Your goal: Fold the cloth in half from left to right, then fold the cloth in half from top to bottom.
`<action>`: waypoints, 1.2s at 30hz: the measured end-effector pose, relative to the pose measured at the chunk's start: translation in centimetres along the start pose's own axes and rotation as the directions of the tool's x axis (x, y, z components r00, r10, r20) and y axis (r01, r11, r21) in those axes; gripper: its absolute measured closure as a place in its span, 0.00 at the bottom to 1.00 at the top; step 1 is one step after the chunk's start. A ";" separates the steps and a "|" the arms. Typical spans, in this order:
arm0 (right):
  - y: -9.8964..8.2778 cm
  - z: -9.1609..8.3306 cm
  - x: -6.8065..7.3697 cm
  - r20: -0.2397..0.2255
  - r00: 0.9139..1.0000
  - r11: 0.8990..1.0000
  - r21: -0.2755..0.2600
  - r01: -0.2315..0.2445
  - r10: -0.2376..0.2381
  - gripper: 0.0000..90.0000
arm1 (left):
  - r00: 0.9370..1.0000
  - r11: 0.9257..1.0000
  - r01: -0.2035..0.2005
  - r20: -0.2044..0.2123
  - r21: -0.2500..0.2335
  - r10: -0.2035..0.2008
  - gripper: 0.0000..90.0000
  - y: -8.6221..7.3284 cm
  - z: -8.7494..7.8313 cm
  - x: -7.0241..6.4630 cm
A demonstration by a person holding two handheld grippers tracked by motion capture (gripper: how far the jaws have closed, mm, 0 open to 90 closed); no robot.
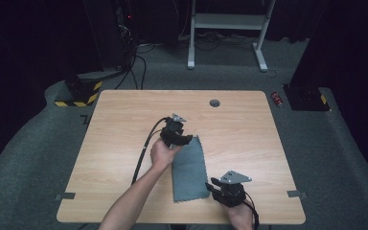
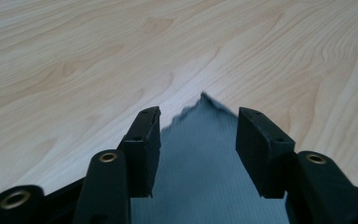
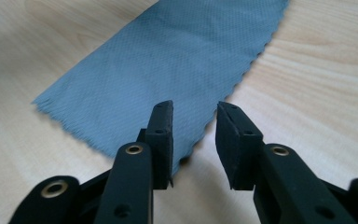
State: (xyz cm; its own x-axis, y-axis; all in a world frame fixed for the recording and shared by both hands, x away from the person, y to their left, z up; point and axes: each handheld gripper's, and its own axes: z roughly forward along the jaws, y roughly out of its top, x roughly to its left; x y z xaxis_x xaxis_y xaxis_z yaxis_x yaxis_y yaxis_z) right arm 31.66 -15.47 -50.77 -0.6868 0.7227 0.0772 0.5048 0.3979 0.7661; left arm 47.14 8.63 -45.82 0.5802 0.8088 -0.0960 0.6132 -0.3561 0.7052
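Right gripper view shows the cloth's (image 3: 168, 60) zigzag edge between its open tool (image 3: 193, 140).

Light wooden desk (image 1: 124, 115) with rounded corners and a small round grey grommet (image 1: 214, 102) near its far edge, standing on grey carpet floor (image 1: 38, 143). Two grey tape strips (image 1: 65, 196) at the desk's left and right edges. Beyond the desk, a white metal frame on two feet (image 1: 225, 28); black cables (image 1: 136, 67) trailing across the carpet. Black-and-yellow striped base (image 1: 79, 93) at far left, a black plate (image 1: 306, 97) at far right with a small red can (image 1: 277, 98) beside it. Surroundings dark, the desk evenly lit from above.
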 end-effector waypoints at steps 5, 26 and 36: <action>0.9 1.5 -0.8 0.001 1.000 0.999 0.031 0.015 -0.015 0.72 | 1.000 1.000 0.006 0.002 0.025 -0.006 0.53 -4.0 -2.7 -0.8; 1.2 2.2 -1.5 0.037 0.996 0.993 0.086 0.082 -0.085 0.70 | 1.000 0.998 0.017 -0.009 0.068 -0.016 0.50 -12.3 -4.8 -5.0; 0.2 1.3 -0.6 0.002 0.994 0.988 0.110 0.111 -0.112 0.67 | 0.998 0.994 -0.067 0.021 0.089 0.065 0.50 -14.0 -5.7 -7.8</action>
State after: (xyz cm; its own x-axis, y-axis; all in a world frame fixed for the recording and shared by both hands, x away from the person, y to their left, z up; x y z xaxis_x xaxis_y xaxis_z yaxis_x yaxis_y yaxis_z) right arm 32.88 -15.13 -51.45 -0.7381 0.6746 -0.0102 0.4799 0.5356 0.6949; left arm 30.91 9.98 -50.94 0.6298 0.7741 -0.0644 0.6184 -0.4494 0.6447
